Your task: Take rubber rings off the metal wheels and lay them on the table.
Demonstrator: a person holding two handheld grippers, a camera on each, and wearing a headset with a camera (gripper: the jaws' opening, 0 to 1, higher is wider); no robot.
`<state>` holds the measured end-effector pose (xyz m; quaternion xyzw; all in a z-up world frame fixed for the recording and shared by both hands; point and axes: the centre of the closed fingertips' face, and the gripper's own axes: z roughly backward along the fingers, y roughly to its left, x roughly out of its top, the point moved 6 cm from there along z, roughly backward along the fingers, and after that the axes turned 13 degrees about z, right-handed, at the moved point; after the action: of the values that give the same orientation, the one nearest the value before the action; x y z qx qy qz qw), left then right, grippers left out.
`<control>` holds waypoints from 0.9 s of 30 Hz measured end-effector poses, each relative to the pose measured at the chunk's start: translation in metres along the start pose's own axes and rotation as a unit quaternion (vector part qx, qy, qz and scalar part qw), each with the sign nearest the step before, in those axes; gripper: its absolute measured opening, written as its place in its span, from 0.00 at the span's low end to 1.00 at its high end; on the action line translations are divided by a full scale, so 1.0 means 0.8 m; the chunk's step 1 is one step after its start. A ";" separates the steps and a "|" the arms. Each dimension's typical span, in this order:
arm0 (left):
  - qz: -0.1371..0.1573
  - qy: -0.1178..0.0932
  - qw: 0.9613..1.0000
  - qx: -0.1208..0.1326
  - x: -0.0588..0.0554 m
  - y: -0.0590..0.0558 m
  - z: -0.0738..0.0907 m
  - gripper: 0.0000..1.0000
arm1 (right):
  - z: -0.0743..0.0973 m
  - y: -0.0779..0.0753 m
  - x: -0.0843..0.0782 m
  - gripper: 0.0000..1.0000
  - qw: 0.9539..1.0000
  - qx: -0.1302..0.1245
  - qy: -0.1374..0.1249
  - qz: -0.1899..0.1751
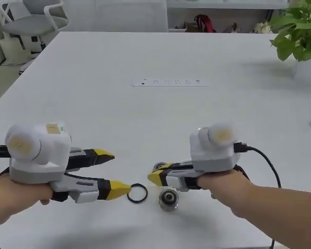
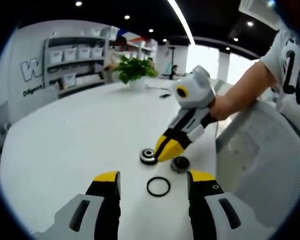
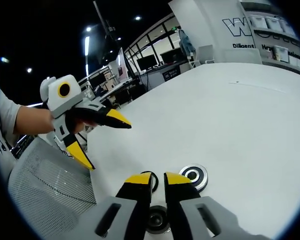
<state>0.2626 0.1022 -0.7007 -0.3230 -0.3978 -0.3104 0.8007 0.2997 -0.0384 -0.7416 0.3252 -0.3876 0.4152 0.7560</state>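
One black rubber ring lies flat and loose on the table, just ahead of the tips of the left gripper, whose jaws stand wide apart and hold nothing. A metal wheel sits just under the right gripper, close beside the ring. A second wheel rests just past that gripper's tips. We see the right jaws drawn nearly together, gripping nothing. A potted plant stands far beyond both tools.
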 end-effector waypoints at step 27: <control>-0.014 0.014 1.000 -0.002 0.023 0.020 -0.052 0.50 | 0.035 -0.052 -0.014 0.14 0.998 -0.044 -0.001 0.052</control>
<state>0.3017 0.0751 -0.7093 -0.3150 -0.3904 -0.3269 0.8009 0.3234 -0.0834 -0.7445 0.2716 -0.4225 0.4359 0.7468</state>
